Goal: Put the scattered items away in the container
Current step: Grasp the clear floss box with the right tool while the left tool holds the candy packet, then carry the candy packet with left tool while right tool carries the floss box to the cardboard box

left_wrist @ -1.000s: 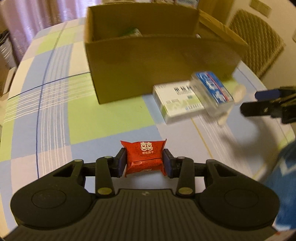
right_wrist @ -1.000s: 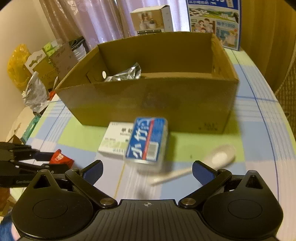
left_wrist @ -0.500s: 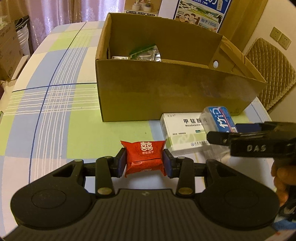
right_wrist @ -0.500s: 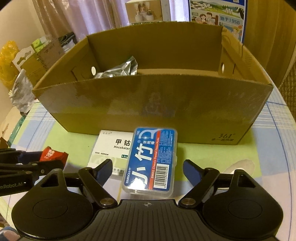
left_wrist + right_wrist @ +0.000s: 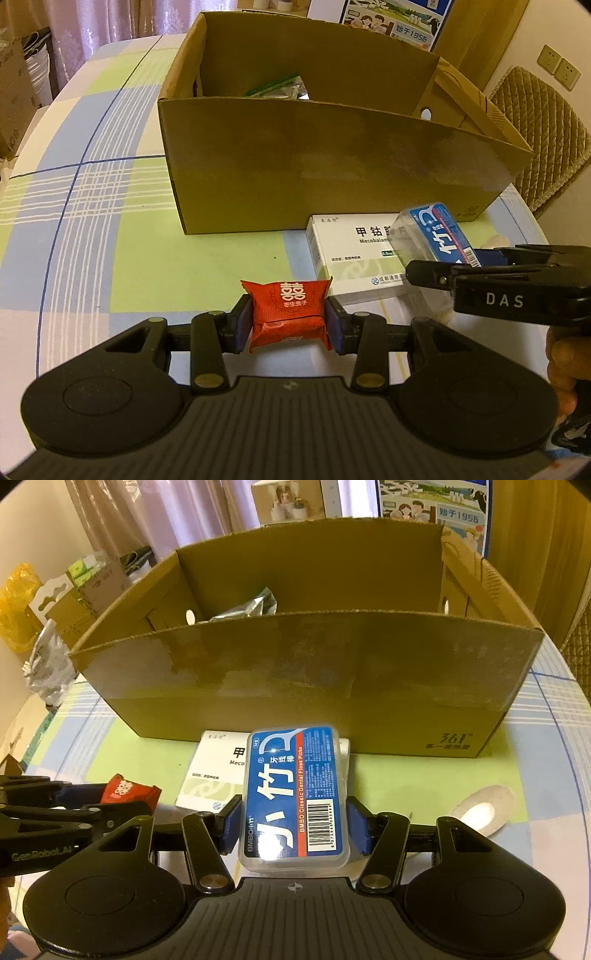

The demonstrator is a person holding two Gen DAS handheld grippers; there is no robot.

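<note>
My left gripper (image 5: 289,325) is shut on a red candy packet (image 5: 288,314), held low over the table in front of the open cardboard box (image 5: 332,177). My right gripper (image 5: 294,825) is shut on a clear floss-pick case with a blue label (image 5: 295,797), which lies partly over a white medicine box (image 5: 218,771). In the left wrist view the case (image 5: 439,236) and the medicine box (image 5: 347,254) lie right of the packet, with the right gripper (image 5: 461,266) on the case. The box (image 5: 295,664) holds a silver pouch (image 5: 251,609).
A white spoon (image 5: 480,812) lies on the checked tablecloth right of my right gripper. A wicker chair (image 5: 535,129) stands beyond the table's right edge. Boxes and bags (image 5: 55,602) stand off the table's left side.
My right gripper has moved up to the floss-pick case and shut on it. My left gripper, still holding the red packet, has come closer to the cardboard box.
</note>
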